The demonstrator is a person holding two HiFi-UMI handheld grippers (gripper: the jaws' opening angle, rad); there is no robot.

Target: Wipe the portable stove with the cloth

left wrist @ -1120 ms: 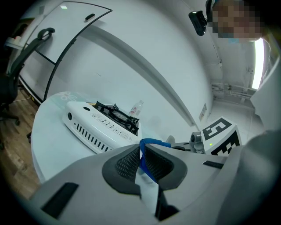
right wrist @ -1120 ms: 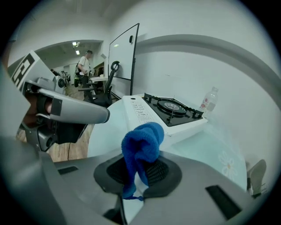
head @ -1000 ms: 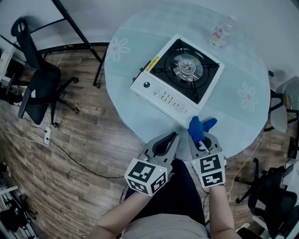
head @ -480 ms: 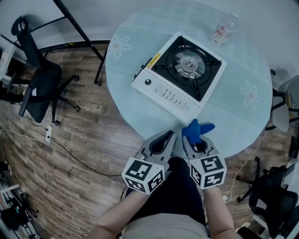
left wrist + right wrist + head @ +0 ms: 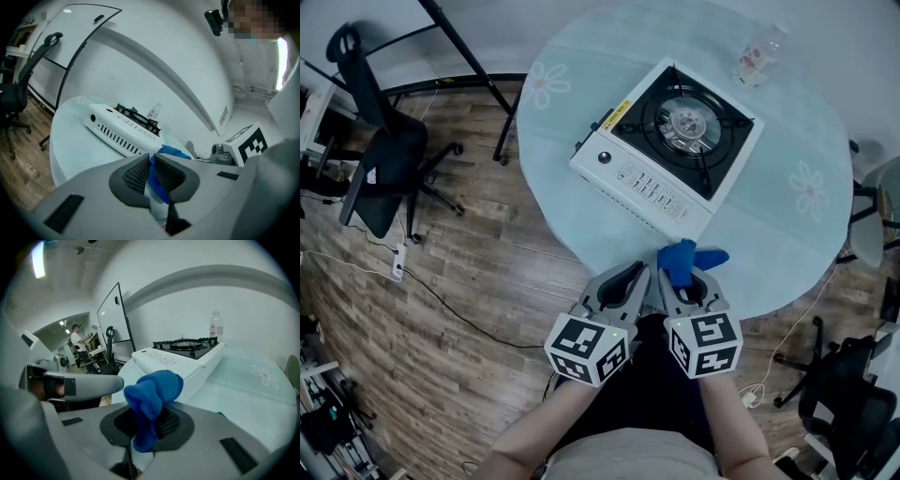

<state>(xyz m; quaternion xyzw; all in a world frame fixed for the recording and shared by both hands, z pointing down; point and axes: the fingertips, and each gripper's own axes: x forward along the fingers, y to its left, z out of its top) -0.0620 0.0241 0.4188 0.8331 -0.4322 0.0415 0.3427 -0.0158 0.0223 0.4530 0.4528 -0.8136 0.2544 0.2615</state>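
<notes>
The white portable stove (image 5: 667, 139) with its black burner top sits on the round pale-blue table (image 5: 787, 234). At the table's near edge, my right gripper (image 5: 677, 277) is shut on a blue cloth (image 5: 682, 258) that bunches up above its jaws. In the right gripper view the cloth (image 5: 152, 394) stands in front of the stove (image 5: 180, 357). My left gripper (image 5: 637, 274) is close beside it on the left. Its jaws are together with nothing between them. The left gripper view shows the stove (image 5: 123, 129) ahead and the cloth (image 5: 171, 151) behind the jaws.
A clear plastic bottle (image 5: 759, 58) stands on the table behind the stove. Black office chairs (image 5: 380, 159) and a black stand leg (image 5: 478, 66) are on the wooden floor to the left. More chairs crowd the right edge (image 5: 853, 394).
My right gripper has shifted a little left with the cloth and now sits closer to the left gripper. The stove has not moved.
</notes>
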